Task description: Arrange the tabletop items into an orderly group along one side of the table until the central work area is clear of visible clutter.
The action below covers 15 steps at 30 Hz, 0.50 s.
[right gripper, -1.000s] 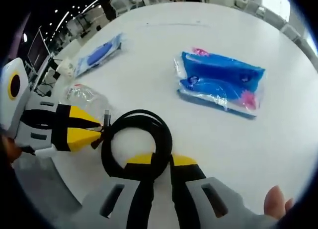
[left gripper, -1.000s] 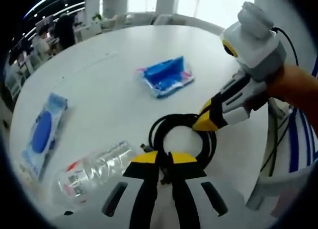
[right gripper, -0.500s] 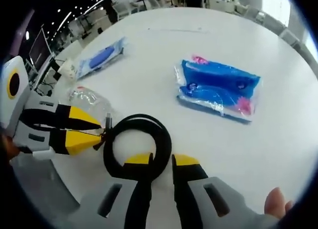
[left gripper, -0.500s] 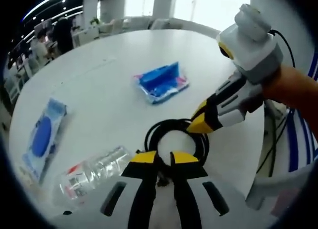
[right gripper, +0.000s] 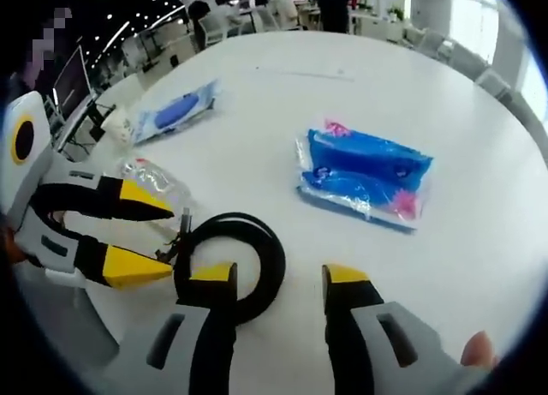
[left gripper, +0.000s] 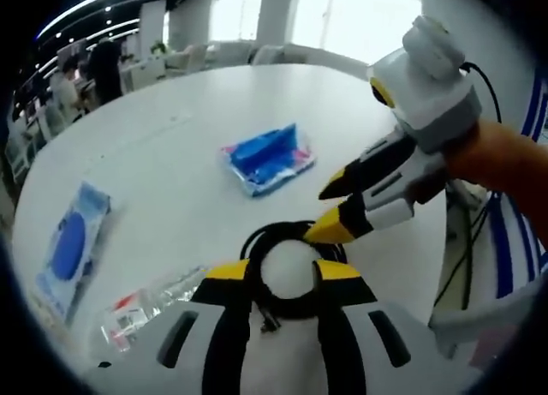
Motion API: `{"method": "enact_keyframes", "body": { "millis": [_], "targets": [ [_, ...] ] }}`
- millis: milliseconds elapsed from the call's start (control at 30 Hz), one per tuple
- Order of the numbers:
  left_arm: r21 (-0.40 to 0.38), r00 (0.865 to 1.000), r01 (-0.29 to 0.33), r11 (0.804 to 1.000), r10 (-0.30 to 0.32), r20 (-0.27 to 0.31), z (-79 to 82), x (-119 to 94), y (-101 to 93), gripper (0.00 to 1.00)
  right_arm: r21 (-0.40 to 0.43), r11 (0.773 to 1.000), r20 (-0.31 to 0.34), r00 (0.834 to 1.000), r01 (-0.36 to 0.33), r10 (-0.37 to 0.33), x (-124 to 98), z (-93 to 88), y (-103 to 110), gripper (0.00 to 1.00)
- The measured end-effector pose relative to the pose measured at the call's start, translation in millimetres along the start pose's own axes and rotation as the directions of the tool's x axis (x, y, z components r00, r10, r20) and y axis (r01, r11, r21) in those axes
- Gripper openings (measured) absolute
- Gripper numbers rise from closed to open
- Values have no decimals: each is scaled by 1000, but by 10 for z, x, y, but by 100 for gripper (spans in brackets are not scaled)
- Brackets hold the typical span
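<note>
Both hand-held grippers, left [left gripper: 284,272] and right [right gripper: 280,273], jaws wide apart around the coiled black cable [right gripper: 231,266].

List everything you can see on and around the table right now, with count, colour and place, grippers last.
Cable coil: one, black, on the table near its edge, between the two grippers.
Plastic bottle: one, clear, lying on its side beside the coil.
Blue packet: one, blue with pink, mid-table.
Flat pack: one, clear with a blue oval, toward the far edge.
Table: one, white, round.
Chairs: several, pale, beyond the table.
Left gripper: yellow-tipped, open around the coil.
Right gripper: yellow-tipped, open at the coil.
</note>
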<state>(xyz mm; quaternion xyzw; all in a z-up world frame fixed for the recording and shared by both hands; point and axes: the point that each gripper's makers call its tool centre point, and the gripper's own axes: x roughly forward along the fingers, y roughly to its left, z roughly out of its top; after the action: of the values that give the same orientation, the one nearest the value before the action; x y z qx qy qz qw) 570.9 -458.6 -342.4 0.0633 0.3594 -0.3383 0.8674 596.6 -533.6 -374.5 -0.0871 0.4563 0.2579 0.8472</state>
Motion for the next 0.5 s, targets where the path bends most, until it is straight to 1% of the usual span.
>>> {"method": "enact_keyframes", "body": {
  "millis": [167,300,367,400,467,500],
  "targets": [
    [-6,1000,-6,1000,6,20,29,-32,30,35,-21,999,41,999,25,-25,-43,74,-33,53],
    [-7,1000,-7,1000,8,22,27,-51,39,38,-22,999,48,999,23,-22,-52,91,-25,53],
    [-15,999,-7,1000,8,52,67,-66,48,43,-27,999,61,998,22,-20,-49,111,-11,59],
    [-16,999,-7,1000,8,48,61,-66,49,46,-29,999,64,998,23,-21,-49,116,-6,60],
    [-29,998,0,1000,2,57,73,-68,43,51,-35,999,78,997,27,-24,-53,143,-1,67],
    [-29,999,-1,1000,3,54,66,-72,48,52,-39,999,87,996,29,-26,-57,159,3,70]
  ]
}}
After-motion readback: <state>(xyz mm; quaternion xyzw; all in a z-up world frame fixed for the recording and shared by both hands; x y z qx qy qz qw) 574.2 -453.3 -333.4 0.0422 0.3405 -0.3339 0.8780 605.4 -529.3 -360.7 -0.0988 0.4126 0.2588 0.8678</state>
